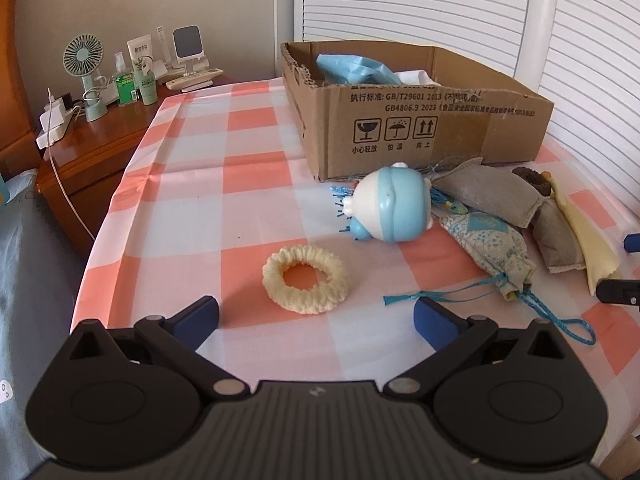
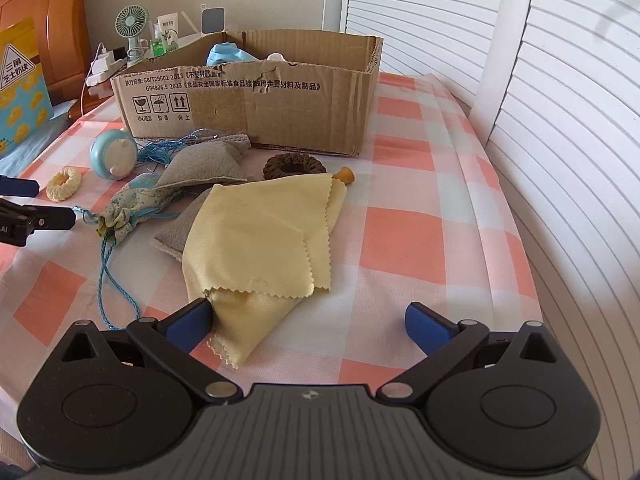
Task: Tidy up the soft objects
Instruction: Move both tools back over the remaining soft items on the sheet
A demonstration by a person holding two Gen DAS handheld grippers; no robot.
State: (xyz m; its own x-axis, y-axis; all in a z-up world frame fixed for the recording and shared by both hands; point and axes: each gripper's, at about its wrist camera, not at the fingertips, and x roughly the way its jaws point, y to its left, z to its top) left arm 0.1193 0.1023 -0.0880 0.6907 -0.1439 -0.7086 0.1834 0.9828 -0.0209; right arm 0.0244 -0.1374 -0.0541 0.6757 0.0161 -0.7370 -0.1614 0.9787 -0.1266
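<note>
A cream scrunchie (image 1: pixel 305 279) lies on the checked cloth just ahead of my open, empty left gripper (image 1: pixel 316 320). Behind it lie a blue and white toy (image 1: pixel 390 205), a patterned drawstring pouch (image 1: pixel 486 246), grey pouches (image 1: pixel 492 194), a brown scrunchie (image 1: pixel 532 180) and a yellow cloth (image 1: pixel 592 248). In the right wrist view the yellow cloth (image 2: pixel 260 240) lies folded with its near corner between the fingers of my open right gripper (image 2: pixel 308 320), touching the left finger. The brown scrunchie (image 2: pixel 294 167) and the grey pouches (image 2: pixel 204 164) lie beyond. A cardboard box (image 1: pixel 416 120) holds blue fabric (image 1: pixel 352 69).
A wooden nightstand (image 1: pixel 92 140) at the left carries a fan, bottles and chargers. White slatted doors (image 2: pixel 560 100) run along the right. The cloth-covered surface drops off at its left edge (image 1: pixel 104 216) and right edge (image 2: pixel 532 264). The box also shows in the right wrist view (image 2: pixel 256 108).
</note>
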